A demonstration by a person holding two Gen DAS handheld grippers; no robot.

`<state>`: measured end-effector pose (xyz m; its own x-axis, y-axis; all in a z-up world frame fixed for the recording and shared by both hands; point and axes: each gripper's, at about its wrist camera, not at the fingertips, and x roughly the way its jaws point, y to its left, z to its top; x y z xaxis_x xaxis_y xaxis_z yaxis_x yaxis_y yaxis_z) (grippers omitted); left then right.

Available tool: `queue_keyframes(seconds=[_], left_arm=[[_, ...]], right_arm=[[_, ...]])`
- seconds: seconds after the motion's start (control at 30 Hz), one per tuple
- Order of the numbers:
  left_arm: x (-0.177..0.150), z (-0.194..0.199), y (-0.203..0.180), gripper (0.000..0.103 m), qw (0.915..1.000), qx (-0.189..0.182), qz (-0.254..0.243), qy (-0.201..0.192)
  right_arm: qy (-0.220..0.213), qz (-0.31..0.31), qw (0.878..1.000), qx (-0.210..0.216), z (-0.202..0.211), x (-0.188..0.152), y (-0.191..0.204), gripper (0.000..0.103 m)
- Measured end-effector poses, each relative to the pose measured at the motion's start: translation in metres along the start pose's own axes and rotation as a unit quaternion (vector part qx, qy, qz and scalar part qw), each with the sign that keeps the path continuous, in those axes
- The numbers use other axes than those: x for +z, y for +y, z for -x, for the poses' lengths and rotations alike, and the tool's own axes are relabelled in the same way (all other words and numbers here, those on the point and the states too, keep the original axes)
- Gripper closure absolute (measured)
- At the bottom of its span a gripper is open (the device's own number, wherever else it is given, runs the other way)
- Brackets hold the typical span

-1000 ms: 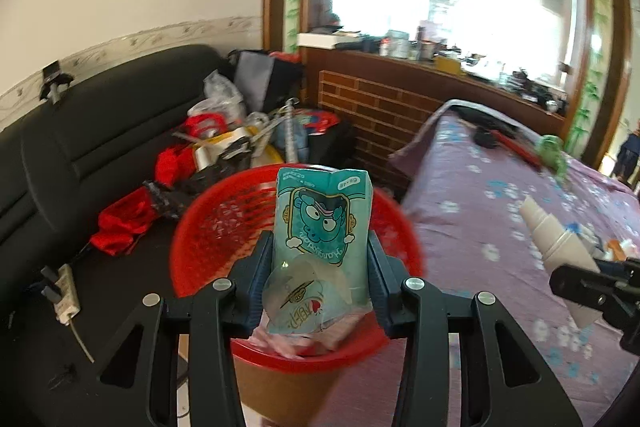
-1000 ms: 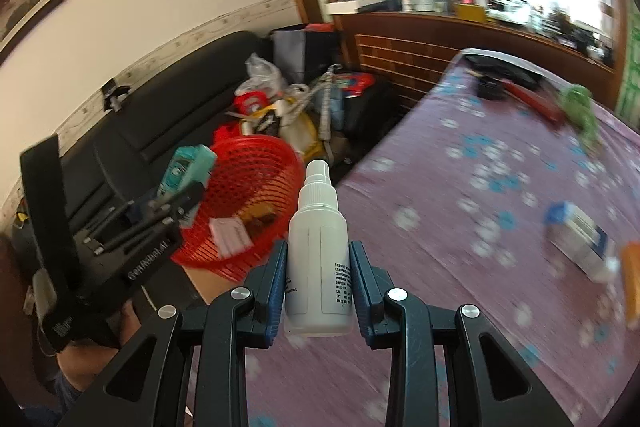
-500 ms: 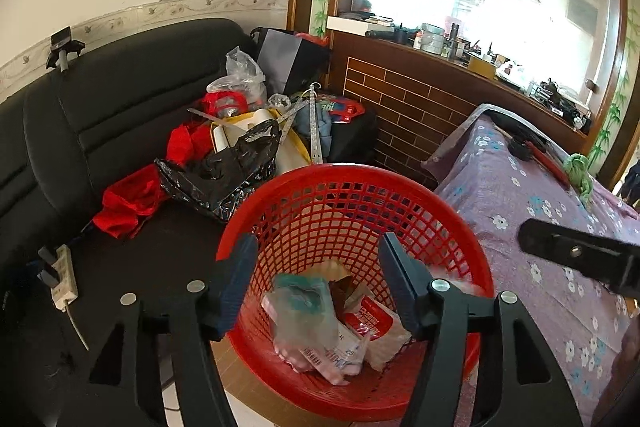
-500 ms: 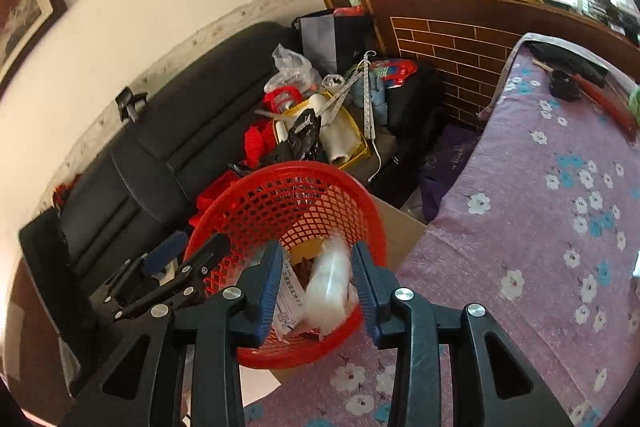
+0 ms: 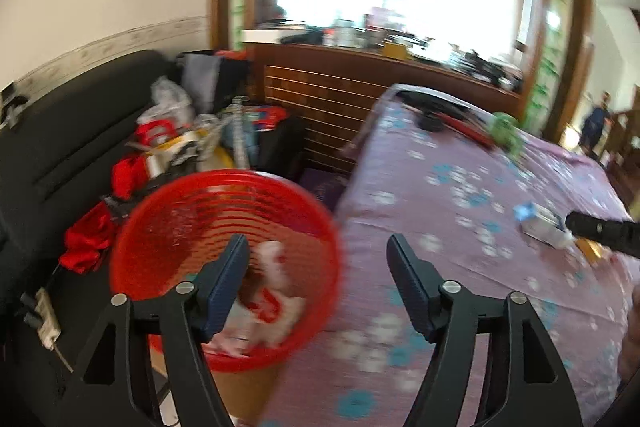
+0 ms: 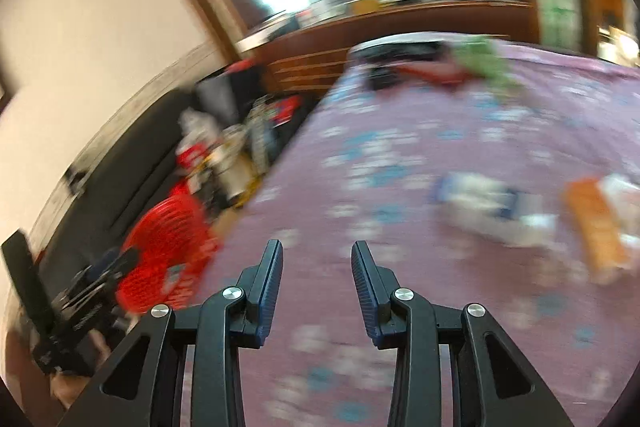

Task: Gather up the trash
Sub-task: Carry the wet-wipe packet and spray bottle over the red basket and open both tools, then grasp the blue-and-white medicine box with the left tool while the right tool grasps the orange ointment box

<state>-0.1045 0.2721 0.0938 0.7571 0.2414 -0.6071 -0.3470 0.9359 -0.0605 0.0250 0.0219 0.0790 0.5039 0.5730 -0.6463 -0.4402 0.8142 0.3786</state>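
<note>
Though gripped before, trash [image 5: 276, 267] in basket [image 5: 180, 219]

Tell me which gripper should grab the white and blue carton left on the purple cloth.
Right. The right gripper is empty, jaws apart, over the purple cloth with the white and blue carton just ahead. The left gripper, jaws opening, sits by the red basket.

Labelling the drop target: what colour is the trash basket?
Red mesh basket, clearest in the left wrist view.
</note>
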Motion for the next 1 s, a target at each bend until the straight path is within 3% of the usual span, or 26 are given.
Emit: queue_keyframes(seconds=[0.17, 0.27, 0.4, 0.5, 0.73, 0.8, 0.87, 0.93, 1.0], left_arm=[[0.002, -0.001, -0.063, 0.030, 0.9966, -0.063, -0.048, 0.023], [0.009, -0.002, -0.107, 0.024, 0.9900, -0.108, -0.084, 0.034], [0.025, -0.019, -0.170, 0.020, 0.9739, -0.174, -0.133, 0.060], [0.037, -0.046, -0.211, 0.020, 0.9647, -0.199, -0.153, 0.080], [0.054, -0.125, -0.281, 0.020, 0.9580, -0.197, -0.182, 0.101], [0.054, -0.151, -0.295, 0.020, 0.9525, -0.209, -0.186, 0.120], [0.055, -0.167, -0.300, 0.020, 0.9483, -0.214, -0.192, 0.134], [0.051, -0.182, -0.303, 0.020, 0.9374, -0.229, -0.202, 0.167], [0.043, -0.187, -0.304, 0.020, 0.9206, -0.258, -0.215, 0.199]], right_arm=[[-0.031, -0.046, 0.995, -0.078, 0.042, 0.008, -0.087, 0.064], [-0.028, -0.071, 0.989, -0.124, 0.051, 0.012, -0.137, 0.063], [-0.020, -0.098, 0.987, -0.126, 0.045, 0.016, -0.183, 0.062], [-0.016, -0.115, 0.987, -0.112, 0.039, 0.013, -0.199, 0.062], [-0.002, -0.119, 0.989, -0.092, 0.028, 0.003, -0.209, 0.054], [0.006, -0.134, 0.989, -0.068, 0.025, 0.002, -0.214, 0.054], [0.002, -0.134, 0.988, -0.071, 0.027, 0.003, -0.214, 0.054], [0.002, -0.139, 0.988, -0.064, 0.028, 0.003, -0.216, 0.054], [0.002, -0.148, 0.987, -0.060, 0.029, 0.002, -0.217, 0.054]])
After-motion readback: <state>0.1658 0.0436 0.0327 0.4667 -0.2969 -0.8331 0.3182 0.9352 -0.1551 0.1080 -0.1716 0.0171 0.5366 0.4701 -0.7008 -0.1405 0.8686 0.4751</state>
